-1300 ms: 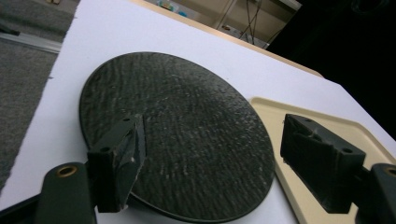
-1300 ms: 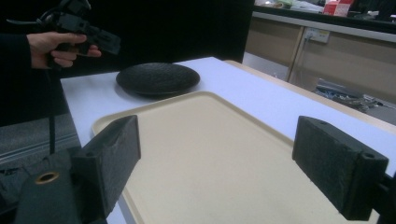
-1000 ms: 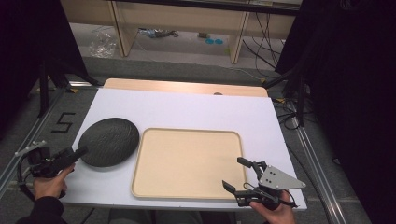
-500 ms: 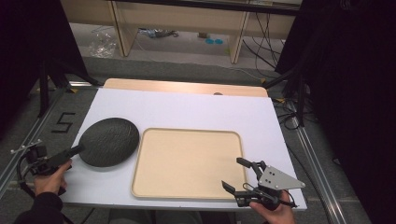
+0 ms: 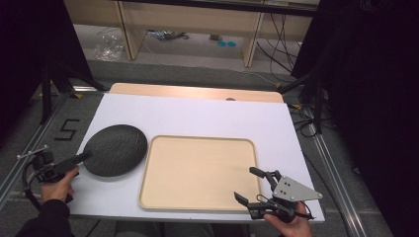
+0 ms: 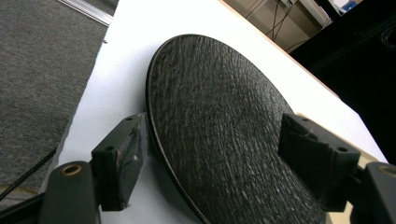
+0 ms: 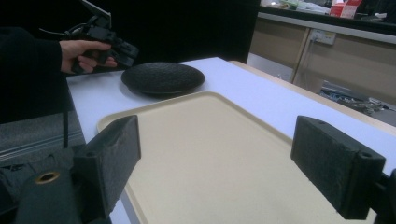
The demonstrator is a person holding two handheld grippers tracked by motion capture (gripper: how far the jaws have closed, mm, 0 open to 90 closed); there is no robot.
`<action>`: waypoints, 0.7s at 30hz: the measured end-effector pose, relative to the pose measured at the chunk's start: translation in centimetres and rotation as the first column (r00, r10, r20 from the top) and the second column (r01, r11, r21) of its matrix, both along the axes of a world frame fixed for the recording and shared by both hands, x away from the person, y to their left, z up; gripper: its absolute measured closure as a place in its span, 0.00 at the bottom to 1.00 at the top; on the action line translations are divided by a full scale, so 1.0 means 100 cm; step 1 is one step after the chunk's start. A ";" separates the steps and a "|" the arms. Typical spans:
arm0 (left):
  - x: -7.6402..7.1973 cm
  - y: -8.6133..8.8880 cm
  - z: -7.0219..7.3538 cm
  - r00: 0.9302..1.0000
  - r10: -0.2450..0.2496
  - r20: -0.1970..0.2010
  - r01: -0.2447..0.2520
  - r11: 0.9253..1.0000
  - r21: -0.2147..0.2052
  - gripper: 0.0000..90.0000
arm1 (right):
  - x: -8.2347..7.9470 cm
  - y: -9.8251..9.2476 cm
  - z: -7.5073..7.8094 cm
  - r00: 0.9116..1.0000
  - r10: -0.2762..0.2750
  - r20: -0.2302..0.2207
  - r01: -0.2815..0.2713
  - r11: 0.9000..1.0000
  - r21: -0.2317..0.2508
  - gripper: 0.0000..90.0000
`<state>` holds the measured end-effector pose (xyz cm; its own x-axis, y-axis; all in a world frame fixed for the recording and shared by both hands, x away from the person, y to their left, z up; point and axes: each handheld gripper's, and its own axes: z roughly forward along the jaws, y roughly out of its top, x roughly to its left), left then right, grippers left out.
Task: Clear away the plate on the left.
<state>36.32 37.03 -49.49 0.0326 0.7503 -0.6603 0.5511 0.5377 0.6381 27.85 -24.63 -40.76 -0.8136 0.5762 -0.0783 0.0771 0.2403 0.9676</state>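
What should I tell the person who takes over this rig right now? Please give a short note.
Left gripper: open, jaws on either side of the near left rim of the black plate, not closed on it.
Right gripper: open, holding nothing, above the near right corner of the tray.
The plate lies on the white table, just left of the tray.
The tray holds nothing.
Done: left gripper lined up on the plate.
Left, probably: close on the rim, lift the plate, set it on the tray.

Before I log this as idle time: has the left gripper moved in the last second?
Yes. In the high view the left gripper has slid back toward the table's left edge; its fingers, earlier over the black plate, now reach just its rim.
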 end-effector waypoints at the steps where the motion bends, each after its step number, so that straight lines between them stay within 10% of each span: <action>1: 0.001 0.000 -0.001 1.000 -0.008 0.012 0.008 1.000 -0.010 0.28 | 0.000 0.000 0.001 1.000 0.009 -0.003 -0.009 1.000 0.003 0.19; 21: 0.013 0.003 -0.011 0.998 -0.039 -0.049 0.036 0.998 -0.055 0.29 | 0.000 0.000 0.001 1.000 0.013 0.003 -0.013 1.000 0.000 0.19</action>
